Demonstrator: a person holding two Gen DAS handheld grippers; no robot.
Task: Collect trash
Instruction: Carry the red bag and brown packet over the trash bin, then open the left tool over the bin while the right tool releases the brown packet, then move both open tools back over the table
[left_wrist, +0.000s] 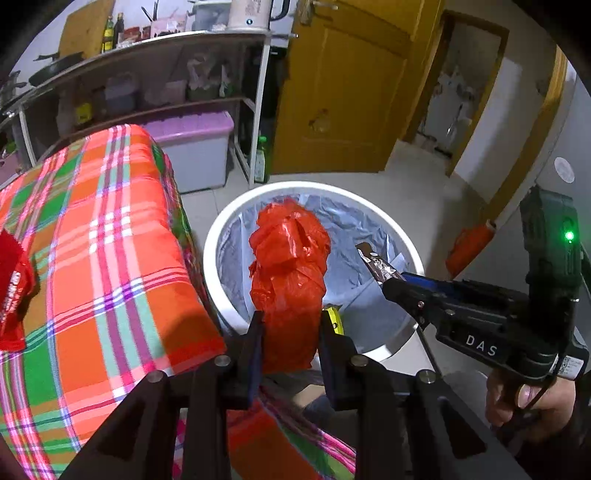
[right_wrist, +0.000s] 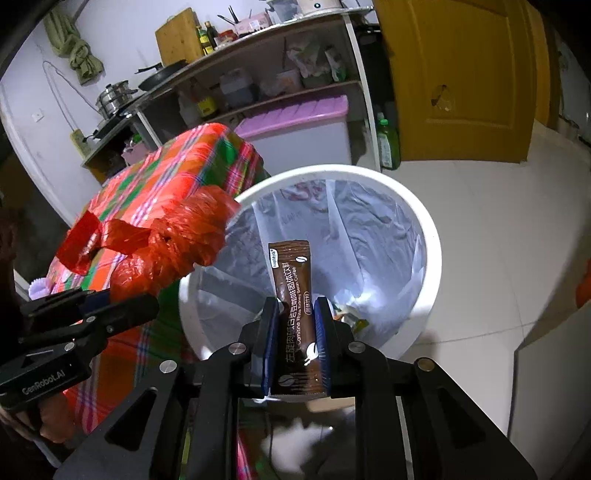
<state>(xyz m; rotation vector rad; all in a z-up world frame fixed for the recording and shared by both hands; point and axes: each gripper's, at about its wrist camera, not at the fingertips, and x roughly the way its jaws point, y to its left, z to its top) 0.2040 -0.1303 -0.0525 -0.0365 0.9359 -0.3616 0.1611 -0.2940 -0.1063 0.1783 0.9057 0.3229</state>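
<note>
My left gripper (left_wrist: 291, 321) is shut on a crumpled red plastic bag (left_wrist: 290, 266) and holds it over the near rim of a white trash bin (left_wrist: 212, 236) lined with a clear bag. The bag also shows in the right wrist view (right_wrist: 173, 240), at the bin's left edge. My right gripper (right_wrist: 295, 314) is shut on a brown coffee sachet (right_wrist: 295, 280) and holds it upright above the bin's opening (right_wrist: 432, 266). In the left wrist view the right gripper (left_wrist: 388, 282) reaches in from the right with the sachet (left_wrist: 376, 262) over the bin.
A table with a plaid orange-green cloth (left_wrist: 96, 240) stands left of the bin, with a red wrapper (left_wrist: 11, 291) on it. A purple-lidded box (left_wrist: 192, 147) and shelves (left_wrist: 147, 74) stand behind. A yellow door (left_wrist: 343, 92) is beyond. Some trash (right_wrist: 351, 317) lies in the bin's bottom.
</note>
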